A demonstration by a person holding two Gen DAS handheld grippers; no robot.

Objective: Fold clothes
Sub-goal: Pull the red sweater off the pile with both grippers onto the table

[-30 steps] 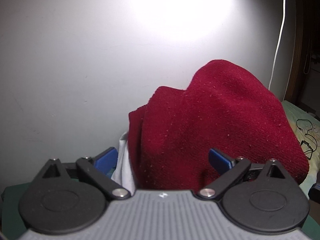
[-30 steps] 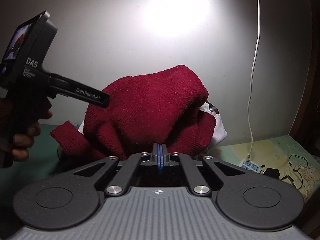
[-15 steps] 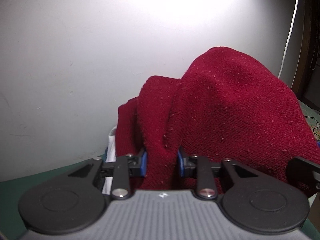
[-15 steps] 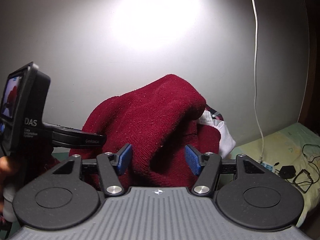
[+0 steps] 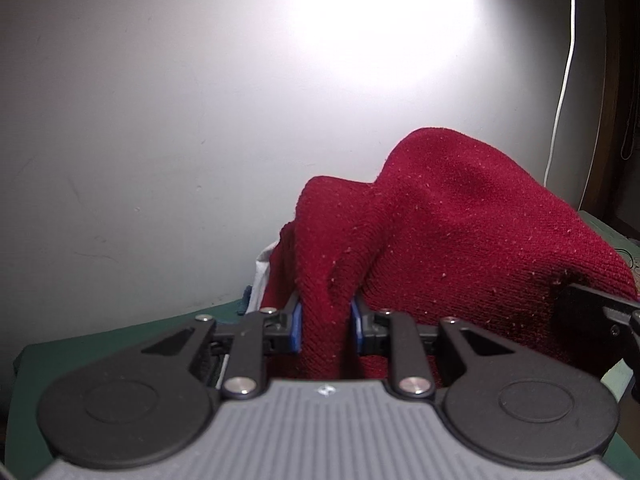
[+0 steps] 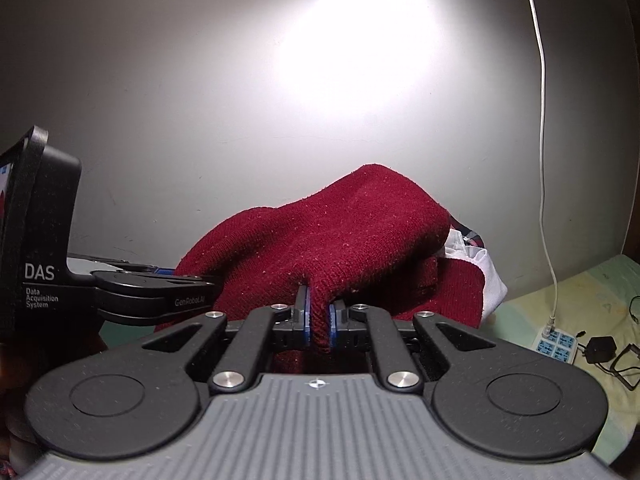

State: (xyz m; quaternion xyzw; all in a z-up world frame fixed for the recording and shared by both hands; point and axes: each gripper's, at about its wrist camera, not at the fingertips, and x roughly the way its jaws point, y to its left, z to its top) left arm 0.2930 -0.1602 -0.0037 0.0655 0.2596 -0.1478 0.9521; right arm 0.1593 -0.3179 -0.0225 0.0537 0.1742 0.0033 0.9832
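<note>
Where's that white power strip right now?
Only the right wrist view shows the power strip: low on the right, on the pale bedsheet, at the end of the white cable, right of the red sweater.

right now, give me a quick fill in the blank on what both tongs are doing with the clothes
1. The left tongs are shut on the ____ sweater.
2. The right tongs pinch a fold of the same ____.
3. Under the sweater peeks a ____ cloth.
4. A white cable hangs down the ____.

Answers: red; sweater; white; wall
</note>
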